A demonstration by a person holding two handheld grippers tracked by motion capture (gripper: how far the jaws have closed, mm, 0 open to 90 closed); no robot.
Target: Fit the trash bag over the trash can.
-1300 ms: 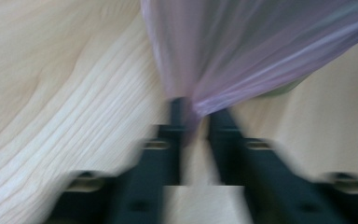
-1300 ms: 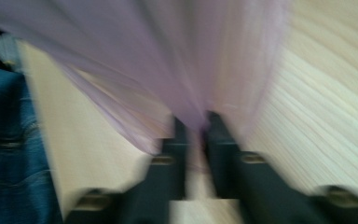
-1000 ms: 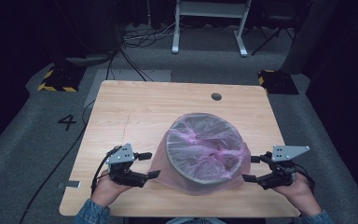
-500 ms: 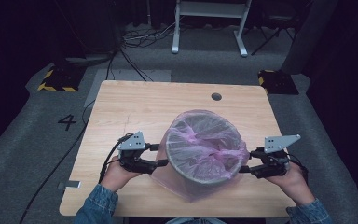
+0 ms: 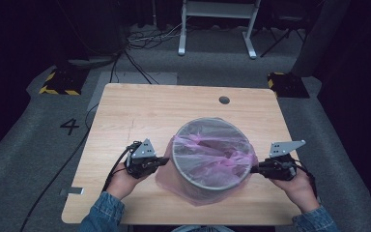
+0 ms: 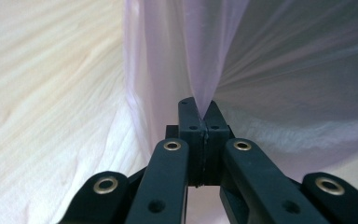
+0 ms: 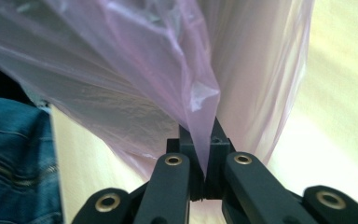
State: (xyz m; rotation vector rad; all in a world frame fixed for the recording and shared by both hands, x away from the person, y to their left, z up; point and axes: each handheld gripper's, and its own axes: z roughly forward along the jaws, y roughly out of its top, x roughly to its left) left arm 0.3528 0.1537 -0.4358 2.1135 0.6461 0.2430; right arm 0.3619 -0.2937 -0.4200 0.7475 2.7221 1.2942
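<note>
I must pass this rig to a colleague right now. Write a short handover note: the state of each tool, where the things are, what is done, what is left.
Left tool: jaws have just closed, shut on the pink plastic bag, pinching a fold at the bin's left side.
Right tool: jaws have just closed too, shut on the bag at the right side.
The grey mesh bin stands on the wooden table, near its front edge; the bag lines it and hangs over the rim.
Done: both grips taken.
Left: probably lift the bag out of the bin.

A dim lab or studio — grey carpet marked with a "4" (image 5: 70, 126), trailing cables (image 5: 130, 58), hazard-striped floor blocks (image 5: 58, 83) around one wooden table (image 5: 140, 111).
</note>
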